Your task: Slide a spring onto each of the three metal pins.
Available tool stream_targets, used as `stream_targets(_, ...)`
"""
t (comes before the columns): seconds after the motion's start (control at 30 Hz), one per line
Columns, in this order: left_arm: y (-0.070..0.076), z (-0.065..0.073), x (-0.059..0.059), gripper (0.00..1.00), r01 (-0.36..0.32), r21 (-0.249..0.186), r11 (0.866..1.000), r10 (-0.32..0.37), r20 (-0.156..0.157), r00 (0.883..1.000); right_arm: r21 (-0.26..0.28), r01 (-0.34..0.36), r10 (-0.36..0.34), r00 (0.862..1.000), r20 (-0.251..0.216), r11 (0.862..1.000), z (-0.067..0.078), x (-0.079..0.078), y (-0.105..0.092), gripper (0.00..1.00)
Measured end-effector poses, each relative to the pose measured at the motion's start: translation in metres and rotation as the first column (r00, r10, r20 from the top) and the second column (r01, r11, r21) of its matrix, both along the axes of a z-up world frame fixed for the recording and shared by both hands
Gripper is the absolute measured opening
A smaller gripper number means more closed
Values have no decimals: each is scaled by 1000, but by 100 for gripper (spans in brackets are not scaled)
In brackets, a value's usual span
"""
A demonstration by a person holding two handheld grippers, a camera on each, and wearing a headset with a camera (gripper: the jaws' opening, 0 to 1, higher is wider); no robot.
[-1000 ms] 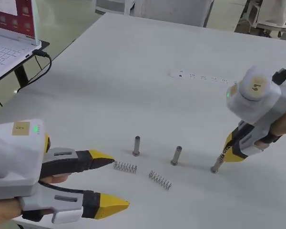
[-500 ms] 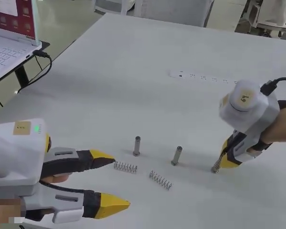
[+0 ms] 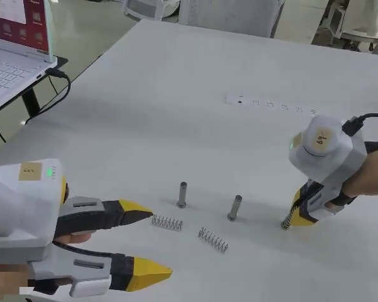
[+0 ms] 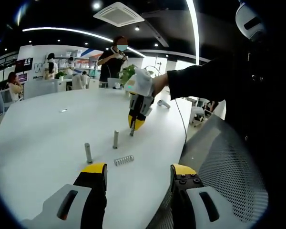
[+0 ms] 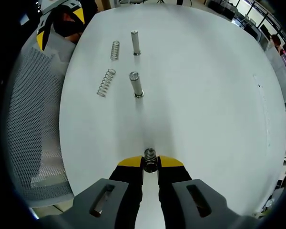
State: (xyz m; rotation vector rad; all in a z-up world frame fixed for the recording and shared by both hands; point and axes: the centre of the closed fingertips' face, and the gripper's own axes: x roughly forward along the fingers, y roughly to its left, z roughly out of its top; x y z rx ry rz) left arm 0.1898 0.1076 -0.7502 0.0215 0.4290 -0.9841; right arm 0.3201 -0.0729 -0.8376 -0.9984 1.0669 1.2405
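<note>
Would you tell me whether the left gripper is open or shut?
Open: the left gripper has its jaws well apart, nothing between them.

The right gripper (image 3: 298, 212) has come lower and a little toward the middle of the desk (image 3: 176, 113). Its body has tipped so that the round labelled top faces the headset more squarely. The spring (image 3: 290, 218) pinched in its fingers (image 3: 304, 216) has gone down the right-hand pin (image 3: 284, 225) with it (a second ago bare metal showed below the coils). The coils now seem to reach nearly to the desk, though this is small in the head view.
</note>
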Motion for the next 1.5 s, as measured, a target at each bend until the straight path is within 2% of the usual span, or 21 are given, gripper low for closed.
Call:
stream_targets(0.33,0,1,0,48,1,1,1000,-1,1,1000,14,8,-9,1000,9,1000,1,1,-4,14)
stream_targets(0.7,0,1,0,48,2,1,1000,-2,1,1000,45,59,-60,998,12,997,6,-4,-17,15)
stream_targets(0.93,-1,0,0,48,2,2,1000,-2,0,1000,68,95,-96,995,6,993,6,-18,-26,15)
stream_targets(1.17,-3,0,1,48,7,1,1000,-7,0,1000,104,134,-133,991,-18,986,3,-37,-26,15)
stream_targets(1.23,-3,0,1,48,8,2,1000,-8,-1,1000,118,138,-136,990,-28,983,4,-46,-22,15)
stream_targets(1.5,-6,0,0,48,18,1,1000,-18,0,1000,158,129,-122,991,-52,979,3,-65,-4,14)
